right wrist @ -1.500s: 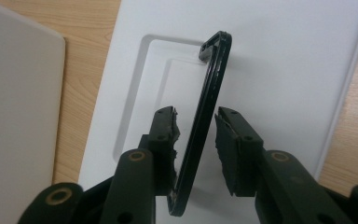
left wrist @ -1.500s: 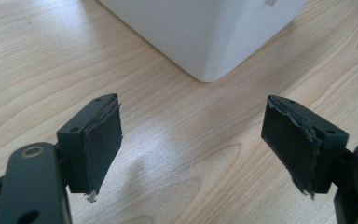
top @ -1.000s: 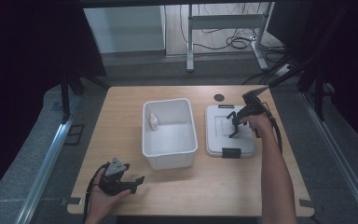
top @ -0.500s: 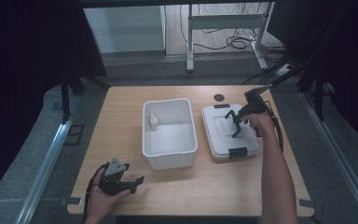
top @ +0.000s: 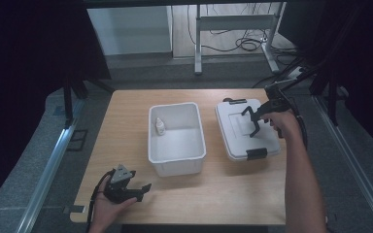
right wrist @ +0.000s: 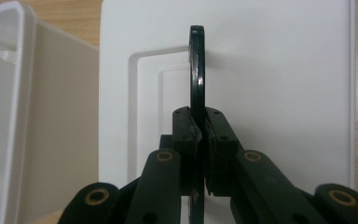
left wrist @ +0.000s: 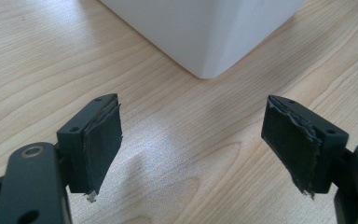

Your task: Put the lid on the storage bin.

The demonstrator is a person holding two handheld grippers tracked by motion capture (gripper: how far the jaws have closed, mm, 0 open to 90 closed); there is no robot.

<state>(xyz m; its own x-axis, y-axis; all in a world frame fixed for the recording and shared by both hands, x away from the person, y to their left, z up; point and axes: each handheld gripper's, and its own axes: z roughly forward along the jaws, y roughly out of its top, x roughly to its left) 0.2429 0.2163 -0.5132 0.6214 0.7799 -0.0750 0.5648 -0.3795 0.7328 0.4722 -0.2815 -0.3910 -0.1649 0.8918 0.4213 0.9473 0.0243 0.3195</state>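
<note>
An open white bin point(top: 151, 145) stands mid-table with a small white bottle point(top: 160, 126) in its far left corner. To its right is the white lid point(top: 238, 143), with black latches at its near and far ends. My right gripper point(top: 255, 121) is shut on the lid's black handle point(top: 249, 116). The right gripper view has the thin handle point(right wrist: 197, 70) pinched between the pads point(right wrist: 186, 135) over the lid point(right wrist: 284, 84), with the bin wall point(right wrist: 51, 116) at left. My left gripper point(top: 142, 190) rests open on the table near the front left. Its view looks at the bin's corner point(left wrist: 205, 37).
The wooden table point(top: 126, 121) has bare room left of the bin and along the front. Dark curtains, metal rails and a cabled floor surround the table. The right forearm point(top: 298, 179) reaches over the table's front right part.
The right gripper has shifted the lid by its handle: it swung slightly and now sits a little farther back and to the right. The left gripper has stayed put.
</note>
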